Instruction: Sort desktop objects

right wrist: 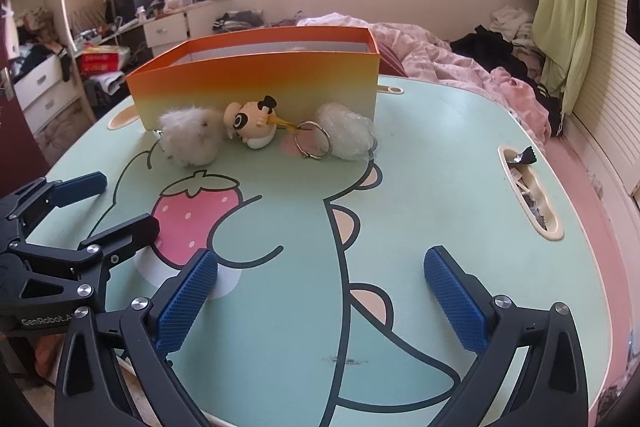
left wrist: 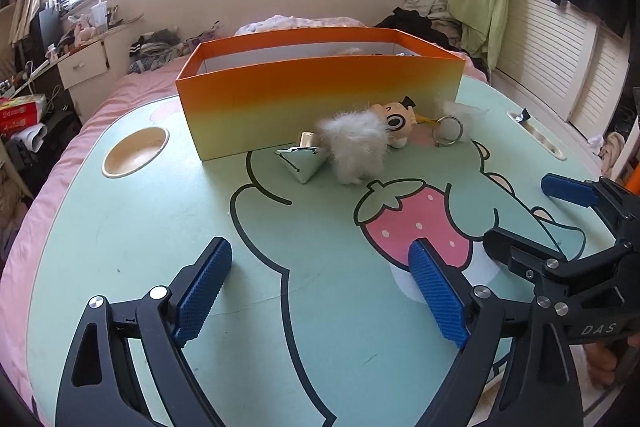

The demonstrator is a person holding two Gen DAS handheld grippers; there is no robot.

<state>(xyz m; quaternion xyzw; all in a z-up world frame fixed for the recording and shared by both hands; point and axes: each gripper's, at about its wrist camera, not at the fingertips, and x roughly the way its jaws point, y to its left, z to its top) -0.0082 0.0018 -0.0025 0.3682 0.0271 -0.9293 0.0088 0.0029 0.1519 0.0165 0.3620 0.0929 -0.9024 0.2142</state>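
Here, your two grippers hover side by side over a mint-green lap table (left wrist: pixel 132 227) printed with a cartoon dinosaur and a pink strawberry (right wrist: pixel 196 211). Your left gripper (left wrist: pixel 320 263) has its blue-padded fingers (left wrist: pixel 202 295) spread wide with nothing between them. Your right gripper (right wrist: pixel 320 287) is spread just as wide and is also empty.

Well ahead of both grippers, an open orange-to-yellow box (left wrist: pixel 320 87) stands on the table. The things to sort lie in a row against its near wall: a small silvery triangular pouch (left wrist: pixel 301 162), a white fluffy pompom (left wrist: pixel 356 143) touching it, a cartoon figure keychain (right wrist: pixel 250 125) with a metal ring (right wrist: pixel 314 139), and a crumpled clear plastic bundle (right wrist: pixel 348 137) just beside the ring. A round cup recess (left wrist: pixel 136 151) sits left of the box.
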